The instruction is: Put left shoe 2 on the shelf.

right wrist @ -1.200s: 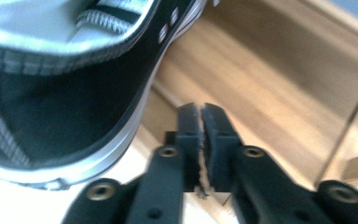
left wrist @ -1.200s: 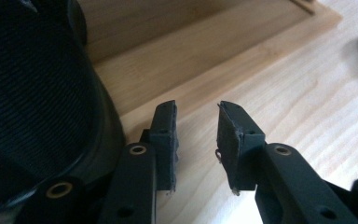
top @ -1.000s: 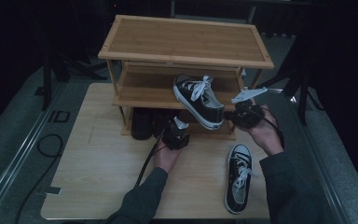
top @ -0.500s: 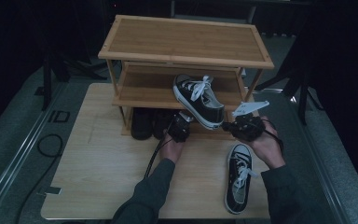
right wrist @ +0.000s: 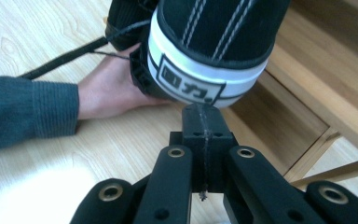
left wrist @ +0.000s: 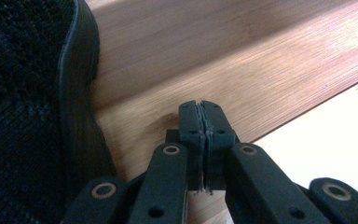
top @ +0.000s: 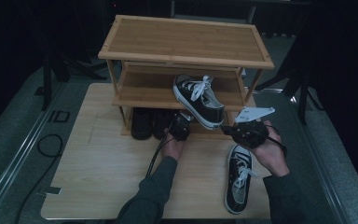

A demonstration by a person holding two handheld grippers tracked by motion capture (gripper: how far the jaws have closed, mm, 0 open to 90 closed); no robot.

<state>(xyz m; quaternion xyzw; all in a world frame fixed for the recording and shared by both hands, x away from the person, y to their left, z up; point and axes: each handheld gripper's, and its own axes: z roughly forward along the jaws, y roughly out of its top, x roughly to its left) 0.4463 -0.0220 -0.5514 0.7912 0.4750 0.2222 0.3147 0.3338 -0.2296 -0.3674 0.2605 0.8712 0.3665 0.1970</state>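
Note:
A black sneaker with white laces (top: 200, 100) lies on the middle shelf of a wooden shoe rack (top: 186, 42), its heel (right wrist: 205, 51) overhanging the front edge. Its mate (top: 238, 179) lies on the table at the front right. My left gripper (top: 185, 117) sits low at the bottom shelf (left wrist: 242, 70), beside a dark shoe (left wrist: 23, 107). Its jaws (left wrist: 201, 109) have just been closing, then eased a trace; the pads look pressed together with nothing between them. My right gripper (top: 227, 127) is shut and empty, its tip (right wrist: 204, 112) just below the overhanging heel.
A pair of dark shoes (top: 142, 122) stands on the bottom shelf at the left. The light wooden table (top: 107, 163) carries the rack. A cable runs back from my left hand across the table. Dark floor surrounds the table.
My left hand has pushed in toward the bottom shelf, under the sneaker's heel. My right hand has drawn back from the rack toward the table's front and sits lower. The sneaker has stayed put.

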